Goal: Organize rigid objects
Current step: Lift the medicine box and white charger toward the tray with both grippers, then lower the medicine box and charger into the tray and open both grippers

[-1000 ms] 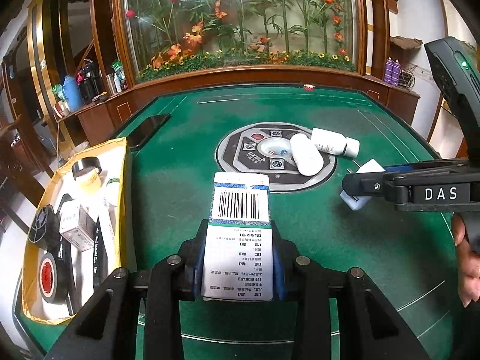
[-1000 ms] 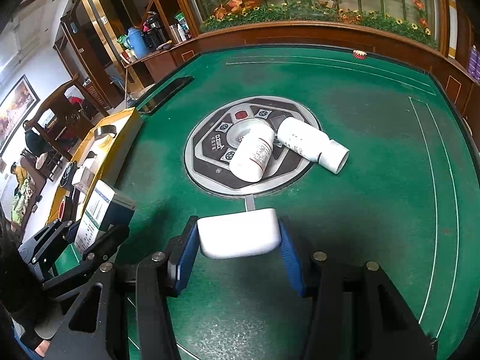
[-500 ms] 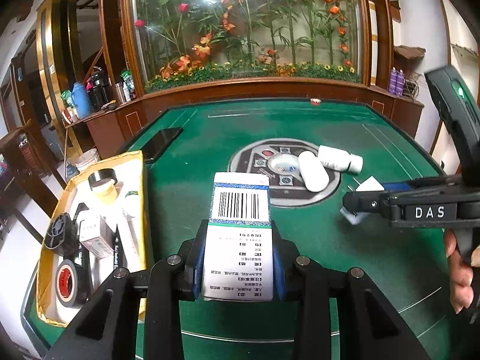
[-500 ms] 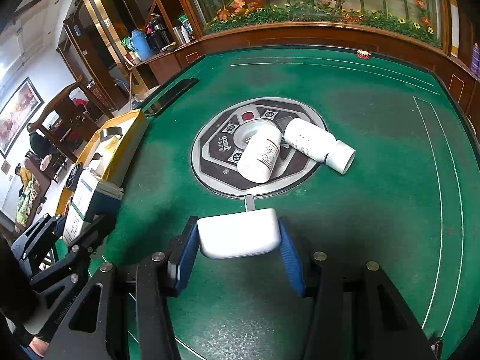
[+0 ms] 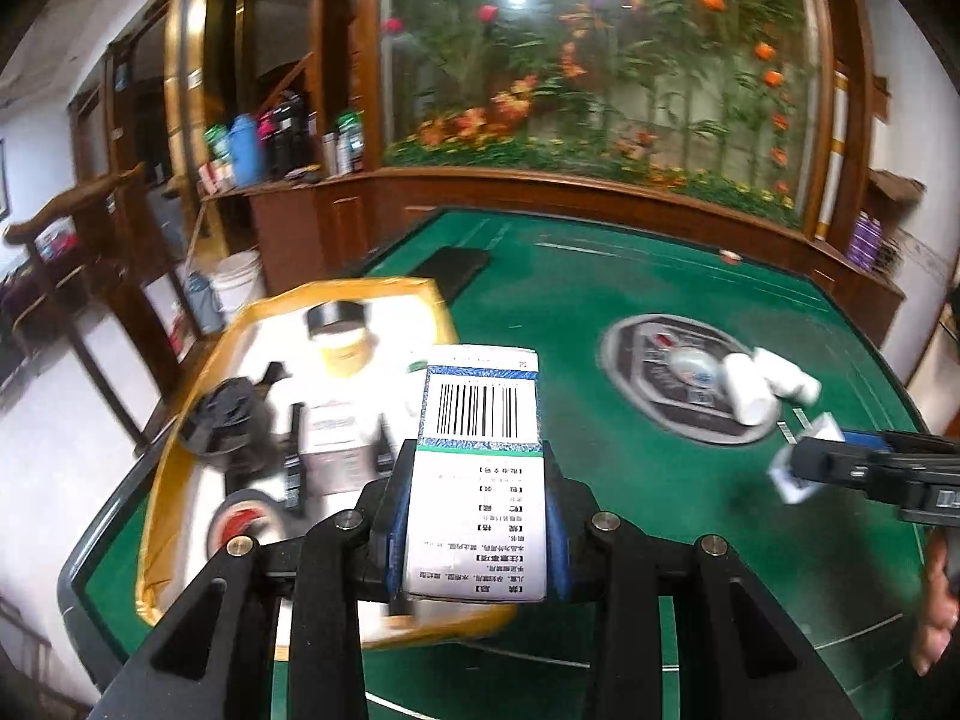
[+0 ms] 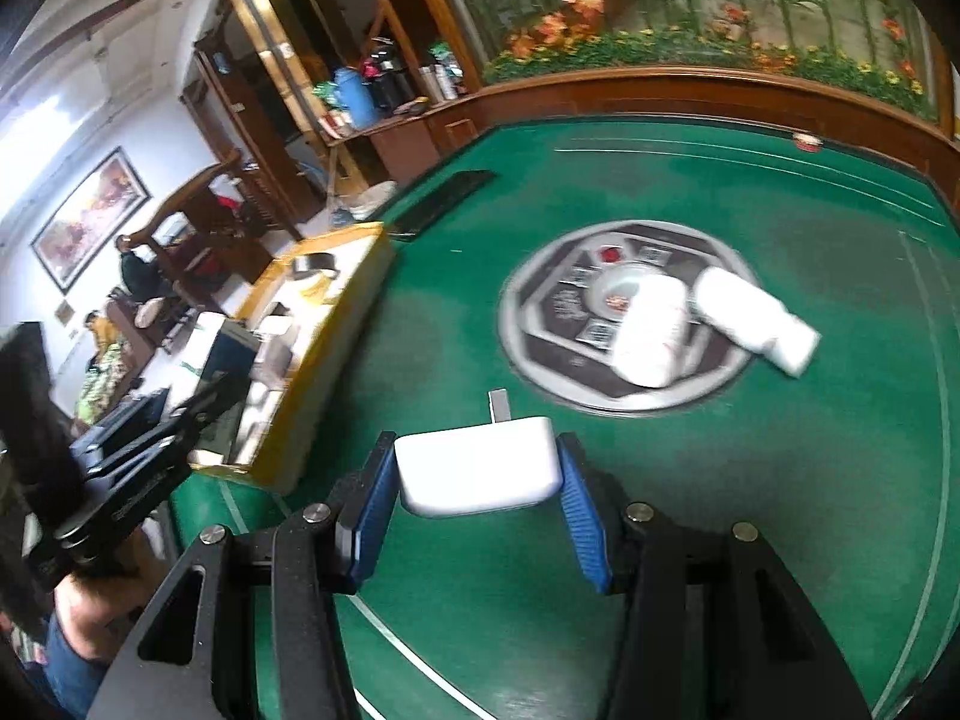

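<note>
- The barcoded carton (image 5: 480, 468) stands upright between the blue pads of the left gripper (image 5: 477, 516), which pinches it by its long sides; it is lifted clear of the green table (image 5: 600, 312) and hangs over the near right corner of the yellow tray (image 5: 180, 438).
- The white plug adapter (image 6: 478, 465) sits crosswise in the right gripper (image 6: 477, 480), both blue pads pressed on its ends, a metal prong sticking out ahead — it too is off the felt.
- In the tray, blurred: a black roll of tape (image 5: 336, 318), a small black fan (image 5: 225, 420), a white box (image 5: 336, 438) and a red-centred tape roll (image 5: 243, 525).
- Two white bottles (image 6: 654, 330) lie on their sides, touching, on the round control panel (image 6: 570, 312) in the middle of the table — one across its rim, cap pointing right.
- A dark phone (image 6: 444, 201) lies flat near the far left edge, just beyond the tray.
- Behind the table's wooden rail stands a glass case of flowers (image 5: 600, 60).
- In the left wrist view the right gripper reaches in from the right edge with a hand (image 5: 936, 612) below it.
</note>
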`<act>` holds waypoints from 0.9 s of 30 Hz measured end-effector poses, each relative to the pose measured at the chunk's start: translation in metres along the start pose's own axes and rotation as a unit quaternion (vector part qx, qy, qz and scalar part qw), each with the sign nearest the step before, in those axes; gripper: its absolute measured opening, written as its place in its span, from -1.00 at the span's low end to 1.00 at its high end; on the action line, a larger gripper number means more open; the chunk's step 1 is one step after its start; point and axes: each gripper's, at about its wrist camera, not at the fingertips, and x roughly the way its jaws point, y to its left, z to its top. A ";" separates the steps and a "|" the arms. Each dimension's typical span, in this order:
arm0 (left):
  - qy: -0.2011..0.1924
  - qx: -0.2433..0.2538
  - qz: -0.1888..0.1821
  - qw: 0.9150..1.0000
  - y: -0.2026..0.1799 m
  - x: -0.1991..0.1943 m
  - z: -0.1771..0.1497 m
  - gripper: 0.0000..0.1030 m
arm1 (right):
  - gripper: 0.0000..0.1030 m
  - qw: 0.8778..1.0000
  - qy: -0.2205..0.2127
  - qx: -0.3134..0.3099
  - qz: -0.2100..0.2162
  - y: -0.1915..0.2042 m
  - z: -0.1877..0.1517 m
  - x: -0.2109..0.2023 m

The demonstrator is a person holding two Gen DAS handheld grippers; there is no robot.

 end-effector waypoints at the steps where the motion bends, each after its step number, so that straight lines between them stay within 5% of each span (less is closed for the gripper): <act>1: 0.004 -0.007 0.003 1.000 0.006 0.003 -0.001 -0.28 | -0.01 1.000 0.000 -0.001 0.008 0.004 0.002 0.001; 13: 0.035 -0.050 0.012 0.998 0.044 0.024 -0.023 -0.28 | -0.01 0.999 -0.015 -0.037 0.029 0.089 0.058 0.039; 27: 0.065 -0.064 -0.021 0.996 0.046 0.038 -0.019 -0.28 | -0.01 0.997 0.045 -0.050 0.026 0.140 0.099 0.140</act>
